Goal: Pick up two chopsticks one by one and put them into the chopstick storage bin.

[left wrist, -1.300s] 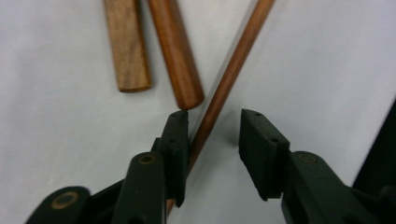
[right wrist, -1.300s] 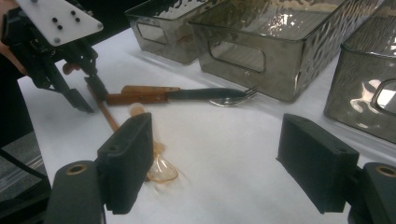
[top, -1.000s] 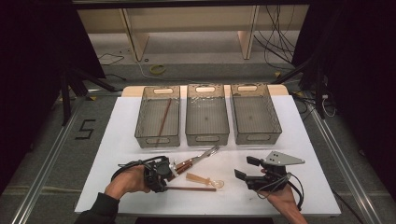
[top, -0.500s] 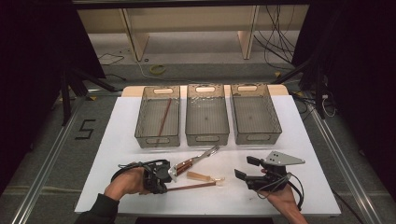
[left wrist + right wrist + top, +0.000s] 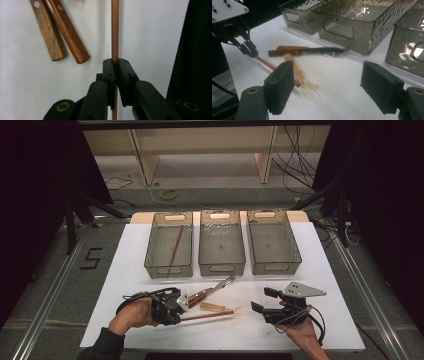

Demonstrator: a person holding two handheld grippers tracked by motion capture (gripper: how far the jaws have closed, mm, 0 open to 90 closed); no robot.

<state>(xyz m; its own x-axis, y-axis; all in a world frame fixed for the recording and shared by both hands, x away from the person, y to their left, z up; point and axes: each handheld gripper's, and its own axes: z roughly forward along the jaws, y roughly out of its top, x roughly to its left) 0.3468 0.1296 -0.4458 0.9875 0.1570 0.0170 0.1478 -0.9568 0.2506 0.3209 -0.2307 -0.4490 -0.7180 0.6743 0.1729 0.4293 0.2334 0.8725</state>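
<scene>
The left gripper [image 5: 115,65] has just closed its jaws on a brown wooden chopstick [image 5: 115,30], pinching the thin stick near one end while it lies on the white table [image 5: 125,270], just in front of two wooden-handled forks [image 5: 210,292]. The right gripper [image 5: 327,87] rests nearby with its jaws wide apart, holding nothing.

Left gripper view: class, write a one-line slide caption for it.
Left gripper clamped on a thin wooden chopstick on the white table, two wooden utensil handles lying beside.
</scene>
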